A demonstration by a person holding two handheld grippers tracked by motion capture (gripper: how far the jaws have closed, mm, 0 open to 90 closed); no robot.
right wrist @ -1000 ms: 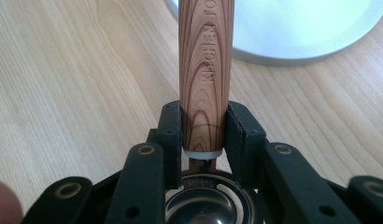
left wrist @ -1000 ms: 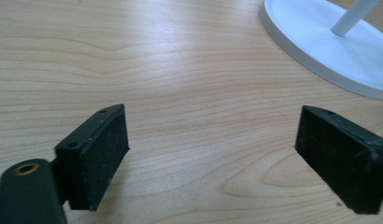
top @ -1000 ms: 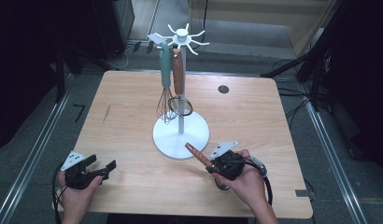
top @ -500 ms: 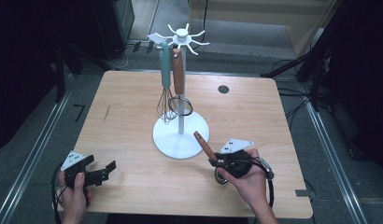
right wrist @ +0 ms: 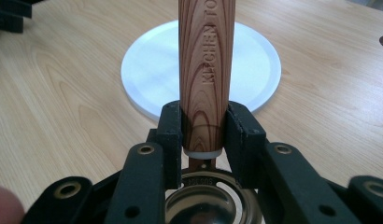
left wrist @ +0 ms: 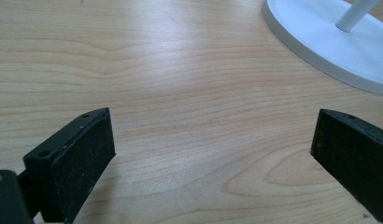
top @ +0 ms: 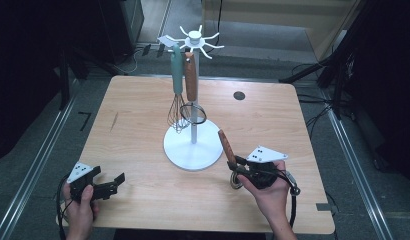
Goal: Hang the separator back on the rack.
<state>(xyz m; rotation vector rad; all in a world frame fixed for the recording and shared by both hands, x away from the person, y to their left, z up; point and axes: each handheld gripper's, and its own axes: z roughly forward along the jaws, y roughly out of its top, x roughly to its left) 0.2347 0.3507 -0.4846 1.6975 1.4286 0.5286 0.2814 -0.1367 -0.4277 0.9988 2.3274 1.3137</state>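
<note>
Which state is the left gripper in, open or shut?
Open: the left gripper has its fingers spread wide over bare table, nothing between them.

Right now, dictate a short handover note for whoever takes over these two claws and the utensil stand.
Right claw: shut on the wood-grain handle of a metal-headed kitchen utensil, near its lower end, handle pointing toward the white round-based utensil stand.
Left claw: open, jaws just widened, nothing between them, near the front left corner of the light wooden table.
Done: a teal-handled whisk and a brown-handled strainer hang from the stand's top hooks.
Left: probably hang the held utensil on a free hook; several look open.
</note>
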